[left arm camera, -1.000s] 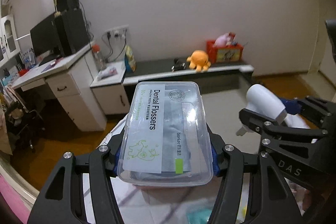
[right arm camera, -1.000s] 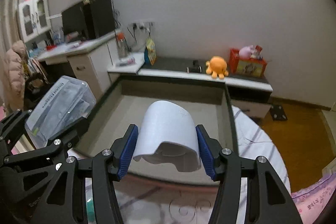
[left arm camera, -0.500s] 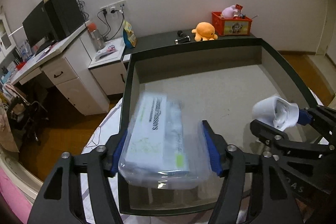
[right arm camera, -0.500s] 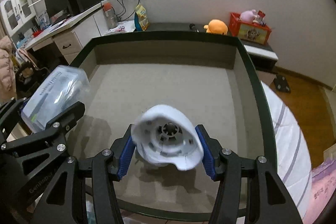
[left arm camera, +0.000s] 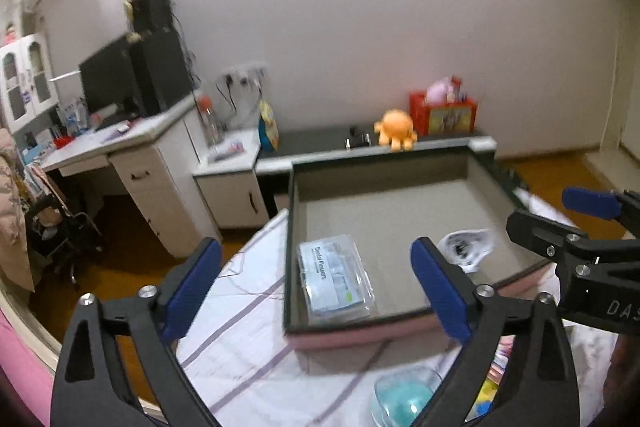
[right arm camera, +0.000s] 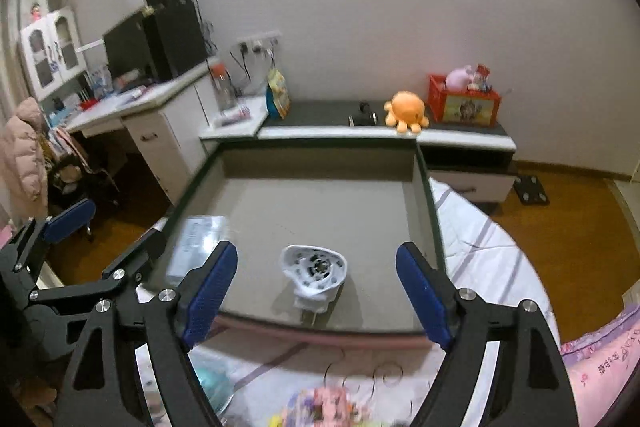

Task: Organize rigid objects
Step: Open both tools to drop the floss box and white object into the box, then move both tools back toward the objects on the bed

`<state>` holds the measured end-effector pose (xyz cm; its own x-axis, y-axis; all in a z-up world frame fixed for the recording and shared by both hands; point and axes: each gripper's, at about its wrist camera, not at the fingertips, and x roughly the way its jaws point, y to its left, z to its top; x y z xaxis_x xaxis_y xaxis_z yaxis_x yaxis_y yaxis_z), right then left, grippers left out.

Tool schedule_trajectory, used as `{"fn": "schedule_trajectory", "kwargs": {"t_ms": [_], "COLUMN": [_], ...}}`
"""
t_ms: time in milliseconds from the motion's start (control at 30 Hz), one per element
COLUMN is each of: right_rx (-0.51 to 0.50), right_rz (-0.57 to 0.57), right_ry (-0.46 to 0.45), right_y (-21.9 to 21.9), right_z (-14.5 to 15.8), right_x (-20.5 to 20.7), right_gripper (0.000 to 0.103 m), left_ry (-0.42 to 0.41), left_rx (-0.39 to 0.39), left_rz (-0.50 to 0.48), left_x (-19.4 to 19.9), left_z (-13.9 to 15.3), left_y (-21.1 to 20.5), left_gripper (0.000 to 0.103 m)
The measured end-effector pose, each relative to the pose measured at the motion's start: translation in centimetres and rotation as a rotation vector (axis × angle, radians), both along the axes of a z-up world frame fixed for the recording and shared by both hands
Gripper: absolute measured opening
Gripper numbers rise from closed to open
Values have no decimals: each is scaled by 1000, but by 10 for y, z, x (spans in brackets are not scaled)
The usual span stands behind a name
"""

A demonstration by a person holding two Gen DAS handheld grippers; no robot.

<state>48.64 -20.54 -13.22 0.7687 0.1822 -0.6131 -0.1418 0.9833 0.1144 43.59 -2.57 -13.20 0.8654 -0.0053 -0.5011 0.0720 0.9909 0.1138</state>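
Observation:
A clear box of dental flossers (left arm camera: pixel 335 278) lies flat in the near left corner of the grey tray (left arm camera: pixel 384 219). My left gripper (left arm camera: pixel 316 291) hangs above and short of it, jaws opening wide with nothing between the pads. A small white hair dryer (right arm camera: pixel 314 273) rests near the front of the tray (right arm camera: pixel 320 187), nozzle end facing me. My right gripper (right arm camera: pixel 316 293) is pulled back from it, jaws opening, nothing between them. The flosser box (right arm camera: pixel 198 245) shows blurred at the left, and the dryer (left arm camera: pixel 466 247) is also in the left wrist view.
The tray sits on a bed with a striped sheet (left arm camera: pixel 248 307). A clear container with a teal item (left arm camera: pixel 404 399) and other small things lie near the front. A desk (right arm camera: pixel 132 107) and a low shelf with an orange plush (right arm camera: pixel 406 113) stand behind.
Both grippers came down over the tray, let go of the flosser box and the hair dryer, opened wide and drew back. Both objects now lie inside the tray.

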Motion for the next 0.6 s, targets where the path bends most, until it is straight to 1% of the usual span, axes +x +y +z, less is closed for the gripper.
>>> {"fn": "schedule_trajectory", "kwargs": {"t_ms": [33, 167, 233, 300, 367, 433, 467, 500, 533, 600], "right_rx": [-3, -6, -4, 3, -9, -46, -62, -72, -78, -79], "right_rz": [2, 4, 3, -5, -12, -35, -52, -62, -74, -87], "right_ry": [-27, -126, -176, -220, -270, -333, -364, -381, -417, -453], "right_y": [0, -4, -6, -8, -8, -6, -4, -5, -4, -4], "right_z": [6, 19, 22, 24, 21, 18, 15, 15, 13, 9], "right_x": [-14, -64, -94, -119, -145, -174, -188, -197, -210, -227], "right_gripper": [85, 86, 86, 87, 88, 92, 101, 103, 103, 103], "left_ry": [-28, -144, -182, -224, -251, -284, -292, -295, -295, -302], "left_rx": [-7, -44, -54, -70, -67, -59, -60, -59, -61, -63], "left_rz": [2, 4, 10, -9, -20, -12, -16, -23, -24, -22], "left_x": [-15, -77, -104, -131, -154, -173, -183, -191, -200, -215], "left_z": [5, 22, 26, 26, 24, 22, 19, 18, 14, 9], "left_y": [3, 13, 17, 18, 17, 15, 14, 13, 12, 10], "left_gripper": [103, 103, 103, 103, 103, 103, 103, 103, 103, 103]}}
